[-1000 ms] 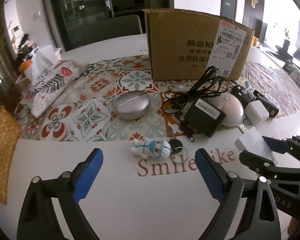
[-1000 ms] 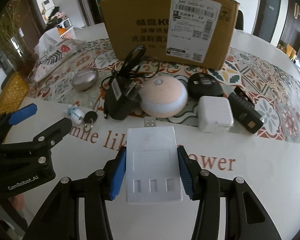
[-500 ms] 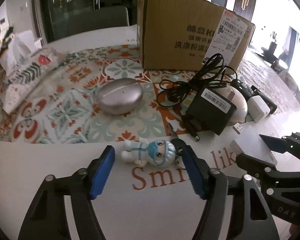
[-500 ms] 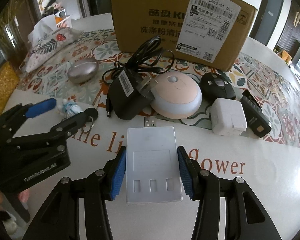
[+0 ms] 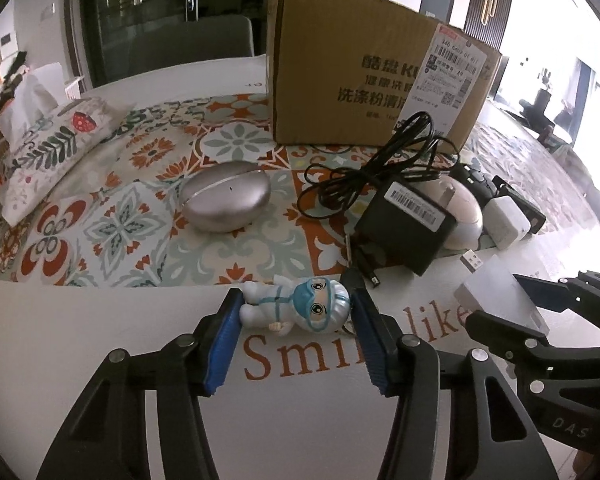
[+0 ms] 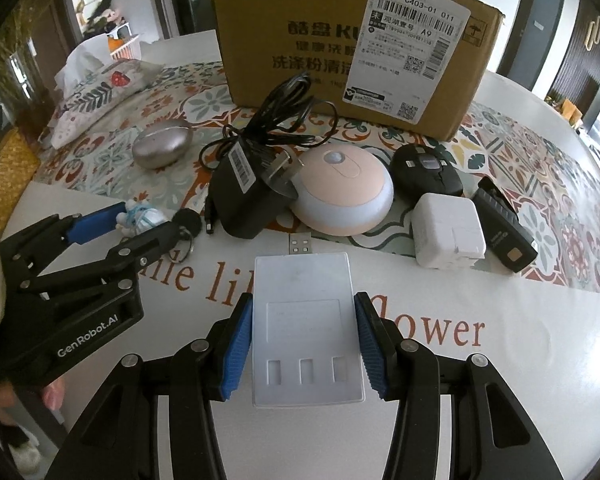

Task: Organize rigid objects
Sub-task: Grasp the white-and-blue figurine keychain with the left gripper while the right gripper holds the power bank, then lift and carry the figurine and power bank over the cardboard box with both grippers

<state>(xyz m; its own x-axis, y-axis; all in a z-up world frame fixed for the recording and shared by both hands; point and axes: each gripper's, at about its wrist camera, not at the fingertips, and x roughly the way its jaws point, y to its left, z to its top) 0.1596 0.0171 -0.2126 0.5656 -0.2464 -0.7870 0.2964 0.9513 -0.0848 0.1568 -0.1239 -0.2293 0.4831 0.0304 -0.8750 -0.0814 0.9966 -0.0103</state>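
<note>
Left hand-held gripper (image 5: 296, 312) pads touching doll keychain (image 5: 296, 306) on bench (image 5: 100, 320); right hand-held gripper (image 6: 304, 330) clamped on white USB hub (image 6: 305, 324)

1. Bare tabletop (image 6: 480, 380) lay open in the near right part.
2. A black adapter (image 6: 244, 196), round lamp (image 6: 342, 196) and white charger (image 6: 448, 236) crowded the ground ahead.
3. The cardboard box (image 6: 340, 40) walled off the back.

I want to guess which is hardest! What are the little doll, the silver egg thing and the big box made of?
Doll: probably hard plastic or vinyl; glossy, moulded, with painted eyes.
Silver egg: brushed metal or metallic-coated plastic; satin sheen, with a seam around it. I can't tell which.
Box: brown corrugated cardboard; matte, with a frayed top edge and a paper label stuck on.
</note>
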